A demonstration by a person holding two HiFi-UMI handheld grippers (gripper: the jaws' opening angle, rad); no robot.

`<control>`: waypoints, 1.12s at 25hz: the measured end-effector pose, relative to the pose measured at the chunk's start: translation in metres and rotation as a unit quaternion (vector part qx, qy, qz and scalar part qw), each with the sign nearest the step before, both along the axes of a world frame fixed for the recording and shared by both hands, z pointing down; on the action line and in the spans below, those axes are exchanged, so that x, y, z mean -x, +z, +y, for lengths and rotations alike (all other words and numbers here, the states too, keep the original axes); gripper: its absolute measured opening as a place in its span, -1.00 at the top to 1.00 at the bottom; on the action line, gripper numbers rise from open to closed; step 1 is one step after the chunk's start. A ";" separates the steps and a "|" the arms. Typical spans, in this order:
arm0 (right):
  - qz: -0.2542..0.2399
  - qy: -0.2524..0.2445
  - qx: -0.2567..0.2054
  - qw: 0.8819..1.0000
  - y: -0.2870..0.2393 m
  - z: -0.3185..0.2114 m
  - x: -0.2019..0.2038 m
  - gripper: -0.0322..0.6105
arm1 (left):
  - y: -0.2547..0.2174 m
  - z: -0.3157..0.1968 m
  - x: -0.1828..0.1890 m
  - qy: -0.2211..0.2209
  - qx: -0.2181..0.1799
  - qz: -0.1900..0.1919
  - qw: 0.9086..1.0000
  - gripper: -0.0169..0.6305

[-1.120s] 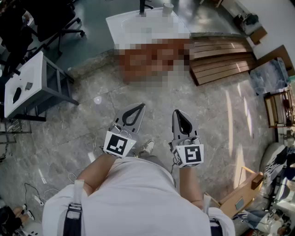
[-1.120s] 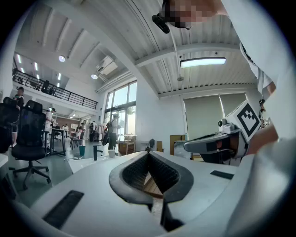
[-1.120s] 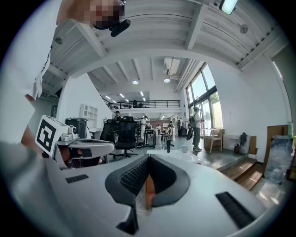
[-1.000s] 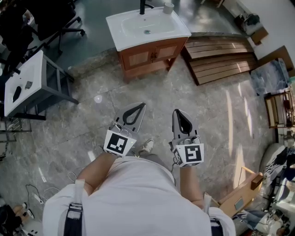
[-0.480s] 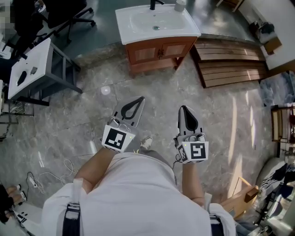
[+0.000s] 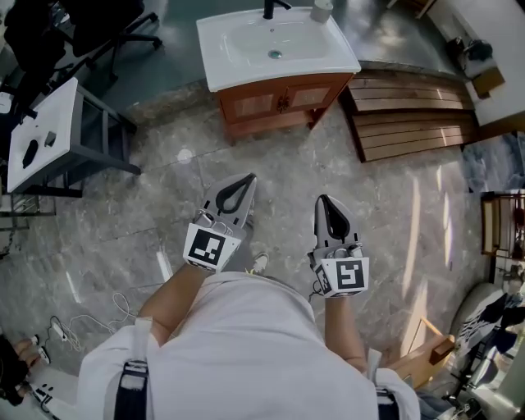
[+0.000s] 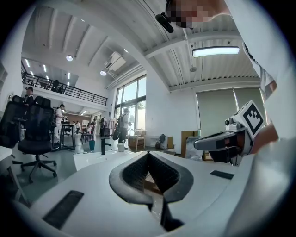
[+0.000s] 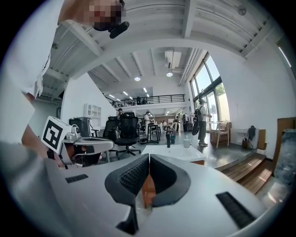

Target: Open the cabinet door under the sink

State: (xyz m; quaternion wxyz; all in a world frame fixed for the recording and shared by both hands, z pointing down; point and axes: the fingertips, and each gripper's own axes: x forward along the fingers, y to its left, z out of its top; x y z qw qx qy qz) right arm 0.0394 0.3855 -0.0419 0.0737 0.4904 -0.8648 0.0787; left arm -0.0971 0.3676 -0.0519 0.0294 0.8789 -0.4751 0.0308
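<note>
The sink cabinet [image 6: 283, 100] is brown wood with two doors, both closed, under a white basin [image 6: 275, 41] with a black tap. It stands on the stone floor well ahead of me. My left gripper [image 6: 246, 177] and right gripper [image 6: 323, 198] are held side by side in front of my body, far short of the cabinet. Both are shut with nothing between the jaws. In the left gripper view, the left gripper [image 7: 148, 152] points toward the basin [image 7: 92, 158]. In the right gripper view, the right gripper [image 8: 149, 155] points at the basin [image 8: 178, 151].
A white stand [image 6: 45, 135] and office chairs [image 6: 107, 25] are at the left. Stacked wooden boards [image 6: 410, 115] lie right of the cabinet. Cables [image 6: 98, 316] trail on the floor at the lower left, and a wooden frame [image 6: 426, 353] is at the lower right.
The sink cabinet sits slightly larger and further right in the head view. Both grippers remain shut and keep their place in front of my body.
</note>
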 end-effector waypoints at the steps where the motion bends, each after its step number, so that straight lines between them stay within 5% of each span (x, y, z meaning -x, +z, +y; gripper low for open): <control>1: 0.005 0.001 0.002 1.000 0.002 -0.019 0.003 0.79 | 0.004 -0.020 0.002 0.003 0.003 0.001 1.000 0.91; 12: 0.040 0.013 -0.001 0.999 0.000 -0.215 0.052 0.79 | 0.019 -0.210 0.031 0.044 -0.006 0.010 0.999 0.91; 19: 0.037 0.042 -0.005 0.998 -0.006 -0.265 0.048 0.79 | 0.034 -0.260 0.023 0.067 0.032 0.017 0.997 0.91; 28: 0.036 0.013 -0.011 0.999 -0.006 -0.308 0.042 0.79 | 0.026 -0.294 0.007 0.047 0.016 0.017 0.999 0.91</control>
